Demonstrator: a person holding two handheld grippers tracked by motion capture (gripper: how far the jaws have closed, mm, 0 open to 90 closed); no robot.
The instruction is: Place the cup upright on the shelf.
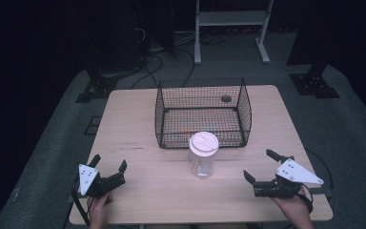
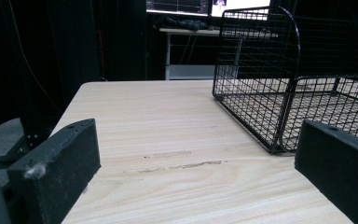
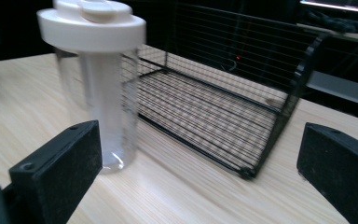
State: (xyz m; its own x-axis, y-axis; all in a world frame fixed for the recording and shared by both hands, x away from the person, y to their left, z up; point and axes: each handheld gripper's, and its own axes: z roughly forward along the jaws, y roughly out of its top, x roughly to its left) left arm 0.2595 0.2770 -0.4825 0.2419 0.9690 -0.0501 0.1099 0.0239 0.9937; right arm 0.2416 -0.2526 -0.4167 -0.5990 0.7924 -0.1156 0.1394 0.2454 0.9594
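A clear plastic bottle (image 1: 203, 155) with a white lid stands upright on the wooden table (image 1: 138, 162), just in front of a black wire basket (image 1: 202, 113). My left gripper (image 1: 108, 164) rests near the table's front left, open, nothing between its jaws. At the front right my right gripper (image 1: 261, 165) is open too, with the bottle (image 3: 98, 84) a short way off to its left. In the left gripper view the basket (image 2: 279, 79) stands ahead and to the right. The right gripper view shows the basket (image 3: 223, 88) behind the bottle.
The basket's front side is open and it holds nothing that I can see. A small dark round mark (image 1: 226, 98) lies on the table behind it. Beyond the table are a white frame stand (image 1: 231, 28), black stand feet (image 1: 313, 83) and cables on the grey floor.
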